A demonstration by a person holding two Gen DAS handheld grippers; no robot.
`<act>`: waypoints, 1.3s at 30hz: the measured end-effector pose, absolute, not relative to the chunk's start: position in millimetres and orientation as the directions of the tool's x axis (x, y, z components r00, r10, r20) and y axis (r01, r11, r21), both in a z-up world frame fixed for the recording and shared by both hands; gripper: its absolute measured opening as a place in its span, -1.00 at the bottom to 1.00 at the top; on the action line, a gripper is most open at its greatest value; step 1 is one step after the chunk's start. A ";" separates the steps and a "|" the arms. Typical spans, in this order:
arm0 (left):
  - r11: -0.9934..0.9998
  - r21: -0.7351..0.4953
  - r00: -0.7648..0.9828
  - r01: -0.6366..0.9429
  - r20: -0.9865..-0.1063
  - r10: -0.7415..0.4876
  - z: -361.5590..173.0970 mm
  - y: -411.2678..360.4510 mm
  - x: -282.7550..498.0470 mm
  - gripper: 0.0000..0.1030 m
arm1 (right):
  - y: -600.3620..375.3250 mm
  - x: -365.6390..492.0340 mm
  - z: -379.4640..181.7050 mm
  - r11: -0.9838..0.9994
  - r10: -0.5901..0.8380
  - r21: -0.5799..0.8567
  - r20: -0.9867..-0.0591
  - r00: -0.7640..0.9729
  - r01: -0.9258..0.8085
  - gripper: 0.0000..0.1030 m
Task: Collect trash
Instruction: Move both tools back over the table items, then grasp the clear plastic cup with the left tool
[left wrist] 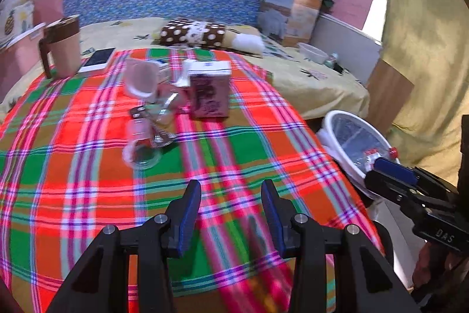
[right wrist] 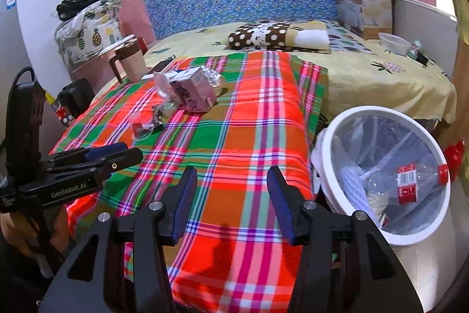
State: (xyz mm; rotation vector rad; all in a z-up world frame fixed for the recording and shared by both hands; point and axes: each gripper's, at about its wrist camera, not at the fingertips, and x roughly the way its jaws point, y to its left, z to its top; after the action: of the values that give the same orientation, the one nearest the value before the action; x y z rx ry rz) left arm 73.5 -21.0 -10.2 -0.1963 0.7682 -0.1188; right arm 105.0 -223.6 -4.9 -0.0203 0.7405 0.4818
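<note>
Trash [left wrist: 164, 107] clusters upper left of centre, nearer the empty, spread left gripper [left wrist: 231, 204] than the likewise released right gripper [right wrist: 231, 189].

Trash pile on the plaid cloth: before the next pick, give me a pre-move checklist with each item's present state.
1. Left gripper open and empty: ok.
2. Right gripper open and empty: ok.
3. Trash left to collect: ok; the pink carton, clear plastic cup and foil wrapper lie together on the plaid cloth.
4. White bin in reach beside the bed edge, liner open: ok; a crushed bottle already lies inside.
5. Non-trash apart from the pile: ok; the mug and phone sit to the far left.
6. Whether the carton is empty: cannot tell.
</note>
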 end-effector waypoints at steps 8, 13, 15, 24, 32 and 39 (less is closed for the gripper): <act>0.977 -0.207 0.725 -0.057 -0.681 -0.101 -9.8 13.0 83.4 -0.17 | -208.9 112.0 -3.5 0.873 0.433 0.133 -0.654 0.621 -0.469 0.00; 0.972 -0.202 0.725 -0.119 -0.687 -0.054 -12.5 31.3 99.2 0.00 | -197.2 122.9 -2.4 0.860 0.445 0.126 -0.656 0.609 -0.494 0.00; 0.969 -0.206 0.719 -0.134 -0.693 -0.048 -15.2 36.4 106.0 0.00 | -192.7 127.7 -2.6 0.855 0.450 0.122 -0.657 0.605 -0.503 0.00; 0.968 -0.187 0.686 -0.167 -0.727 -0.022 -29.9 42.0 135.8 -0.03 | -175.7 150.6 -6.2 0.831 0.465 0.108 -0.671 0.577 -0.545 0.00; 0.967 -0.198 0.680 -0.161 -0.732 -0.036 -35.7 48.5 145.8 -0.41 | -164.0 166.4 -8.4 0.805 0.474 0.082 -0.685 0.554 -0.587 0.00; 0.966 -0.208 0.692 -0.154 -0.721 -0.045 -32.0 57.6 142.5 -0.42 | -150.1 193.0 -7.1 0.769 0.488 0.044 -0.684 0.542 -0.638 0.01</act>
State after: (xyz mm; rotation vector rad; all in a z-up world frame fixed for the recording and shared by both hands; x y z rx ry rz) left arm 142.5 57.6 -32.0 -0.2623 0.8068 0.0614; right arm 193.0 -150.1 -7.1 -0.2211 0.7387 0.6749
